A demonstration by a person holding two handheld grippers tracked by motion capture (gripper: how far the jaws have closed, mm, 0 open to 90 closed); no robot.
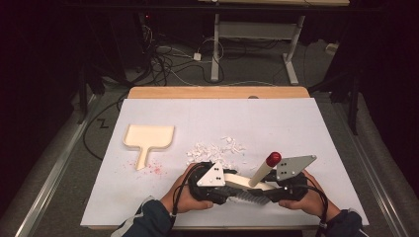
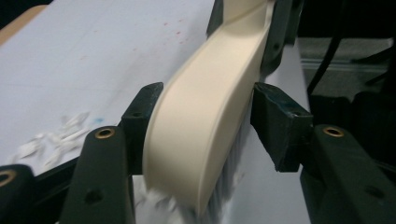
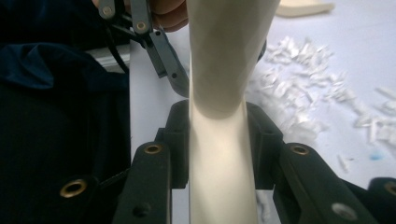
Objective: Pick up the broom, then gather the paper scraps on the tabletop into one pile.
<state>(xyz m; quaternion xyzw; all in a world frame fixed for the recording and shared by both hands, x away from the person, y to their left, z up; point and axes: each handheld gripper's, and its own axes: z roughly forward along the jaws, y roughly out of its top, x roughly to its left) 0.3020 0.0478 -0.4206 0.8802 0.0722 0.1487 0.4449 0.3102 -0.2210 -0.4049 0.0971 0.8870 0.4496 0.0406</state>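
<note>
**Brush held in both grippers, sweeping not begun**

Near edge: left gripper point(image 1: 223, 189) and right gripper point(image 1: 280, 189) both clamp their fingers on the brush point(image 1: 249, 188). Beyond, scraps point(image 1: 215, 152) lie loose on the counter point(image 1: 276, 123); dustpan point(image 1: 148, 138), far left, looks empty.

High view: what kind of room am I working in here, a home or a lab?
Probably a lab or recording workspace, not a home: a white-covered table stands in a dark room, loose cables sprawl across the floor behind it, and an adjustable desk frame stands at the back.
</note>
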